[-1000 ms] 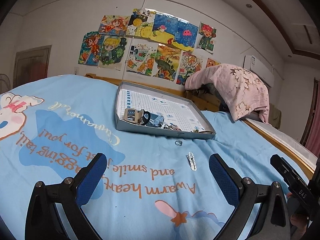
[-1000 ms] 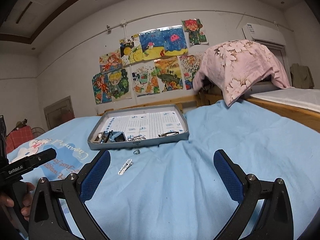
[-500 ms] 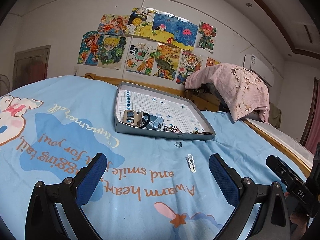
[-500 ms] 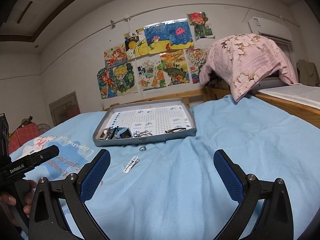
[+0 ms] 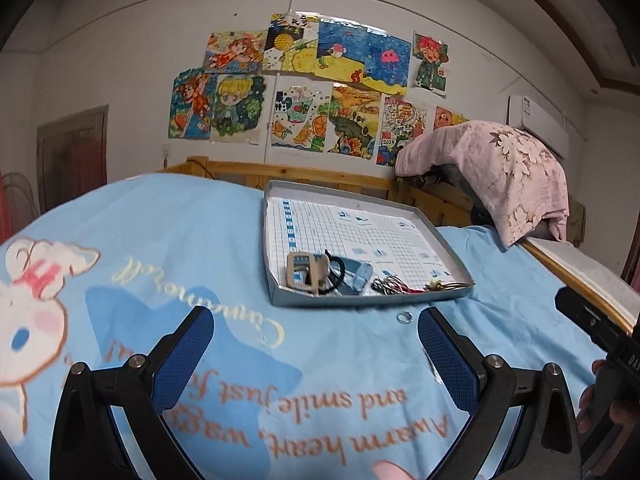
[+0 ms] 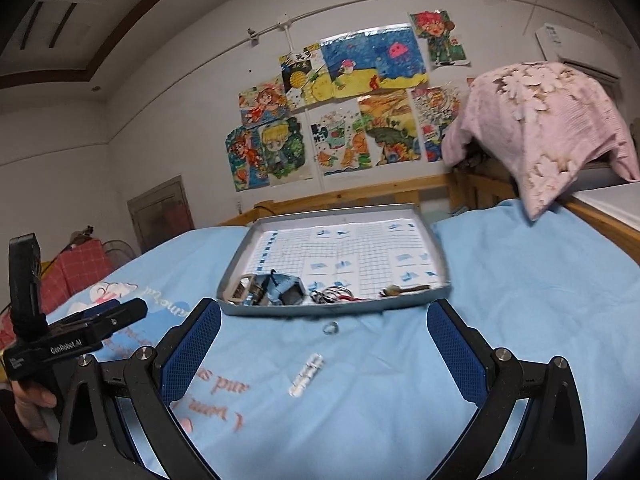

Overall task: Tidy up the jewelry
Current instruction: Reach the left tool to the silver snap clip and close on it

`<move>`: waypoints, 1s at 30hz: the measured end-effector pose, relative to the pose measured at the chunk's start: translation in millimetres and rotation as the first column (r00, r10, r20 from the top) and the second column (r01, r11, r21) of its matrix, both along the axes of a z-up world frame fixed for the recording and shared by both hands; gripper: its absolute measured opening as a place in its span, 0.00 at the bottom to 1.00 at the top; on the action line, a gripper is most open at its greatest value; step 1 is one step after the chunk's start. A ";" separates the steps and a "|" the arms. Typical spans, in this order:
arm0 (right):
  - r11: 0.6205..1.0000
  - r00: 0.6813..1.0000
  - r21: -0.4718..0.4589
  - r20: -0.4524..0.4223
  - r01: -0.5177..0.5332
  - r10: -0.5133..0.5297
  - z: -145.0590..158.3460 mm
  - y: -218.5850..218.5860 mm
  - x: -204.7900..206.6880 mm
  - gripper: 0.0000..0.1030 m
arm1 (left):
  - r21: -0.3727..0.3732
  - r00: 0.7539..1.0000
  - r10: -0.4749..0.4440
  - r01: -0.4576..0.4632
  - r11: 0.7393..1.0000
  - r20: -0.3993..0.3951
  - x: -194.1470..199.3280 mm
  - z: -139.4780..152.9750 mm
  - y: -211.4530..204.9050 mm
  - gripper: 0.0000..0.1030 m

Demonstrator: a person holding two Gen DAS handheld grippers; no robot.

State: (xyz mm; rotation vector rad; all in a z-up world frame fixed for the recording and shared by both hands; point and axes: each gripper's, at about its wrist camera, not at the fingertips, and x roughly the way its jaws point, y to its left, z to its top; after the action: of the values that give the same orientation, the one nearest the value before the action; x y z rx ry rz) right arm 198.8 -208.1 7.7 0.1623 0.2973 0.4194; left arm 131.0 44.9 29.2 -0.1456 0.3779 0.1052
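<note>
A grey shallow tray lies on the blue bedspread and holds several small pieces along its near edge: a beige buckle, a black band, bracelets. A small silver ring lies on the cloth just in front of the tray. A silver hair clip lies nearer, between my right gripper's fingers; in the left wrist view it is hidden by the right finger. My left gripper and my right gripper are both open and empty above the bedspread.
A pink flowered quilt is piled on the wooden bed rail at the right. Drawings hang on the wall behind. The other gripper shows at the right edge of the left wrist view and at the left of the right wrist view.
Both grippers have moved forward toward the tray. The ring and clip now sit closer. Both stay open.
</note>
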 end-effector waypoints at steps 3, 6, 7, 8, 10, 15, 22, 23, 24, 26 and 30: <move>1.000 1.000 0.006 -0.013 0.003 -0.003 0.5 9.8 11.8 0.99 | -0.012 1.000 -0.003 0.003 1.000 -0.004 9.1 -0.1 4.1 1.00; 1.000 1.000 0.006 -0.029 0.006 -0.005 -0.7 13.1 22.4 0.99 | -0.042 1.000 -0.023 0.022 0.999 -0.018 15.7 -5.1 2.7 1.00; 1.000 1.000 0.002 -0.029 0.008 -0.008 -0.8 13.0 25.0 0.99 | -0.046 0.999 -0.031 0.030 0.999 -0.022 17.2 -6.4 1.2 1.00; 1.000 1.000 -0.004 -0.030 0.009 -0.009 -0.8 13.0 26.9 0.99 | -0.048 0.999 -0.045 0.044 0.998 -0.028 19.5 -8.6 -2.2 1.00; 1.000 0.999 -0.025 -0.033 0.009 -0.010 -1.2 11.1 32.3 0.99 | -0.044 0.997 -0.069 0.067 0.997 -0.038 22.5 -11.3 -9.3 1.00; 0.996 0.999 -0.084 -0.035 0.016 -0.019 -3.2 0.1 43.3 0.99 | -0.022 0.986 -0.144 0.143 0.989 -0.078 34.6 -20.0 -31.6 1.00; 0.995 0.998 -0.098 -0.046 0.034 -0.038 -8.3 -21.5 63.1 0.99 | -0.061 0.961 -0.240 0.234 0.970 -0.140 59.9 -33.0 -53.9 1.00; 0.995 0.998 -0.097 -0.047 0.033 -0.037 -8.5 -23.0 66.9 0.99 | -0.063 0.957 -0.252 0.245 0.967 -0.146 63.5 -34.5 -57.0 1.00; 0.995 0.998 -0.092 -0.049 0.031 -0.036 -9.0 -24.8 71.7 0.99 | -0.064 0.950 -0.269 0.262 0.963 -0.156 68.5 -36.4 -61.4 1.00; 0.997 0.998 -0.080 -0.057 0.023 -0.028 -9.4 -27.3 81.9 0.99 | -0.068 0.940 -0.296 0.289 0.955 -0.169 76.6 -38.8 -68.2 1.00; 0.998 0.997 -0.060 -0.076 -0.030 0.025 -9.3 -29.1 105.2 0.99 | -0.083 0.916 -0.350 0.340 0.937 -0.195 90.0 -44.2 -80.8 0.82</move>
State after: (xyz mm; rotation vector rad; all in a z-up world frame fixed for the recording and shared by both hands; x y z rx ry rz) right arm 304.0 -237.1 -1.6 0.1145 0.3860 0.4316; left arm 221.0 -35.9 -14.9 -0.1132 0.6097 -0.2406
